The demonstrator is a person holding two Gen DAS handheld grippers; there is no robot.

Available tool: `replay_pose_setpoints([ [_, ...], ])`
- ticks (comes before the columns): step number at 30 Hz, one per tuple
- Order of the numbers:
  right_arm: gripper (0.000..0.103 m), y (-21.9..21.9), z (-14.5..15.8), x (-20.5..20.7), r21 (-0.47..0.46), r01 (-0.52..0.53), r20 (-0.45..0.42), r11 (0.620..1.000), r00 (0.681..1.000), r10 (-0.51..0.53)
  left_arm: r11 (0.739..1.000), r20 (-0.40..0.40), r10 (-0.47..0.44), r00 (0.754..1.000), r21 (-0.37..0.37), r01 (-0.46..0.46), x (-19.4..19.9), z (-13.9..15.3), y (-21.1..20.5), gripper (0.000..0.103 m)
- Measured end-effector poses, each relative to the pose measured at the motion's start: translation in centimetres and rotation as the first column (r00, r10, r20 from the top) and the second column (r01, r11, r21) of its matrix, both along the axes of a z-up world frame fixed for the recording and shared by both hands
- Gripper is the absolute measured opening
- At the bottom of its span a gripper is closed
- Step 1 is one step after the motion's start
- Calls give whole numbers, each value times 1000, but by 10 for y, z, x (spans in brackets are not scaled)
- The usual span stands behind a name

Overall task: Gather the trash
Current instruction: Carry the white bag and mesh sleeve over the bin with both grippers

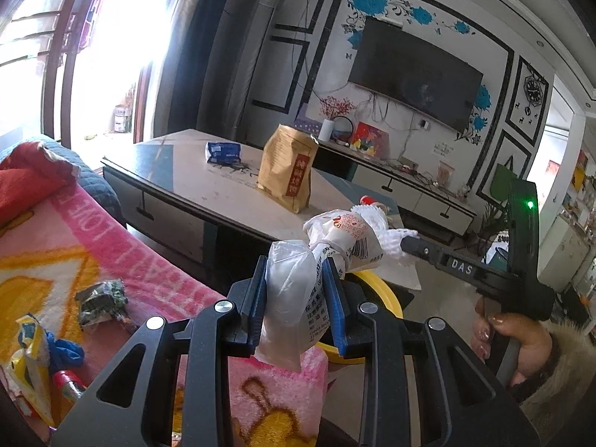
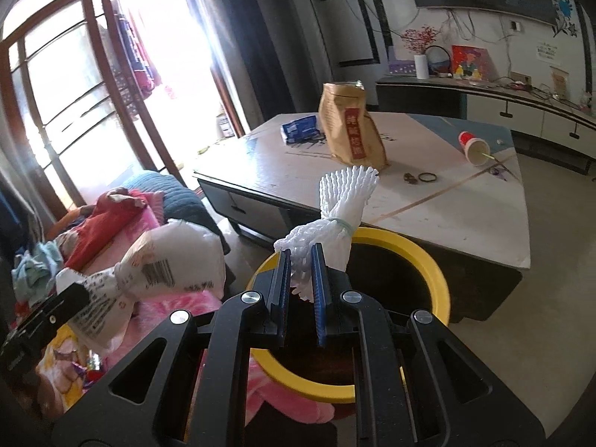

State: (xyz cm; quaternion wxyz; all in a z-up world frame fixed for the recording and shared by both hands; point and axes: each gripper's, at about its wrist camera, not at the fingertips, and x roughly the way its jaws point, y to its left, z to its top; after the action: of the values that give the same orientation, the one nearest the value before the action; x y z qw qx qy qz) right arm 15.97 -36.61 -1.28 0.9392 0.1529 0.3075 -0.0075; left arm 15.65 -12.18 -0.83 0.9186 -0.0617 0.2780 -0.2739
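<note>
- Left wrist view: the left gripper [image 1: 298, 294] is clamped on a crumpled clear plastic bag [image 1: 298, 290] with printed labels. Just ahead and below sits the yellow-rimmed bin [image 1: 383, 290]. Best to centre over the opening before letting go.
- Right wrist view: the right gripper [image 2: 301, 279] pinches a white foam fruit net [image 2: 335, 219], bunched and banded, directly above the bin [image 2: 428, 260]; release straight down.

The left gripper [image 1: 296, 290] clamps a plastic wrapper [image 1: 298, 298]; the yellow-rimmed bin [image 1: 380, 290] sits at four o'clock beneath it.
</note>
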Motion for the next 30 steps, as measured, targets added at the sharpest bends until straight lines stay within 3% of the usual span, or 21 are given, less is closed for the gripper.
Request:
replay_pose_setpoints([
  [30, 7, -48, -48, 18, 35, 72, -160, 997, 985, -66, 988, -115, -81, 990, 123, 95, 30, -59, -75, 28],
])
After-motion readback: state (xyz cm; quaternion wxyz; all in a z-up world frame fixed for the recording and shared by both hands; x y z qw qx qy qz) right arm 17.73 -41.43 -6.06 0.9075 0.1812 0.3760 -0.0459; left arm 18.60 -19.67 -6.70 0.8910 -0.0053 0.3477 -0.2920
